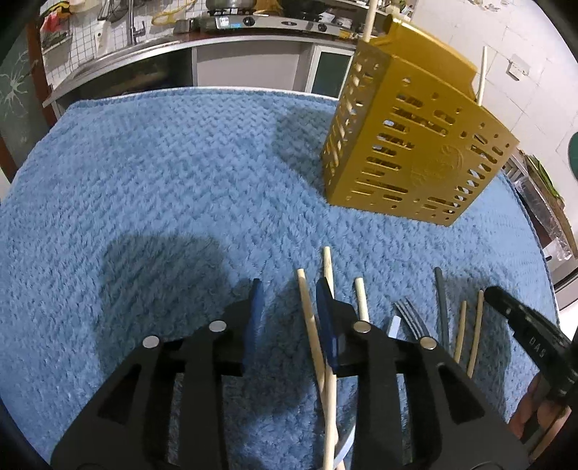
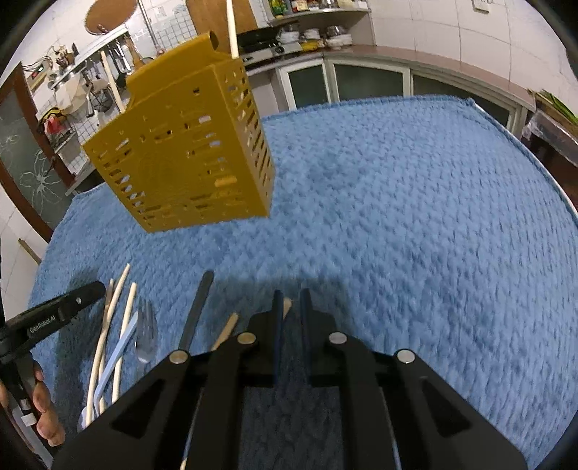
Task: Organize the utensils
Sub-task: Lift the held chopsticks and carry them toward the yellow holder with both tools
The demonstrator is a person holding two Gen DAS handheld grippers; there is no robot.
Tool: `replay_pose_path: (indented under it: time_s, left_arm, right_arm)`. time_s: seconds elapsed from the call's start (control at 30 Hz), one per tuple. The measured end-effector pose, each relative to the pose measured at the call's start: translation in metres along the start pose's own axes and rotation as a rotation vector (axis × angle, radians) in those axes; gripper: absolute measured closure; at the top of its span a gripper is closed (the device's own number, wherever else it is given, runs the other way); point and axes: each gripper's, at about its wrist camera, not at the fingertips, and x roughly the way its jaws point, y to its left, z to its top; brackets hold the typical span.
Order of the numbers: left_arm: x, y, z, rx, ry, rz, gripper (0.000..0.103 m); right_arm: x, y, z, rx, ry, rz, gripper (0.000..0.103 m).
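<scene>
Left wrist view is showing the loose utensils lying in a row on the blue fluffy towel (image 1: 162,173) covering the worktop, near both tools and well apart from the yellow slotted plastic utensil caddy (image 1: 408,144) standing further back. Two pale wooden chopsticks (image 1: 372,18) are already sticking up out of the caddy, so the sorting is looking only partly done. Still lying loose, as far as I can count, are five pale wooden chopsticks (image 1: 361,296), one metal fork (image 1: 412,318), one dark grey slim handle (image 1: 442,307) and one light blue handle (image 1: 393,323); overlaps are making the count uncertain. The left hand-held gripper (image 1: 289,300) is standing spread, a chopstick passing between its fingers without being pinched. The right hand-held gripper (image 2: 290,303) is nearly pressed together, a pale stick tip (image 2: 287,305) showing in the narrow gap; whether it is being pinched I cannot tell.
</scene>
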Motion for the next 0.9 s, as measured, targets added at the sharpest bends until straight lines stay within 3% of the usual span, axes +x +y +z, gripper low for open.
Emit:
replay_pose_path:
  time_s: [0.2,0.37,0.5,0.57,0.67,0.9]
  left_arm:
    - [0.011,-0.004,-0.004,0.014,0.044,0.002,0.072]
    - [0.015,-0.002,0.001,0.013,0.052,0.001,0.085]
    - [0.02,-0.004,0.006,0.013,0.062,0.007,0.088]
    - [0.024,-0.008,0.009,0.02,0.064,0.006,0.097]
    - [0.028,-0.014,0.012,0.037,0.057,0.02,0.097]
    - [0.021,-0.011,0.015,0.023,0.045,-0.006,0.098]
  right_arm:
    - [0.002,0.012,-0.008,0.002,0.019,-0.016,0.093]
    - [0.009,0.017,-0.008,0.017,0.054,-0.011,0.088]
    - [0.011,0.021,-0.006,0.015,0.061,-0.031,0.088]
    - [0.014,0.025,-0.004,0.0,0.066,-0.046,0.088]
    - [0.018,0.031,0.004,-0.027,0.087,-0.07,0.092]
    - [0.016,0.023,0.013,-0.007,0.091,-0.019,0.097]
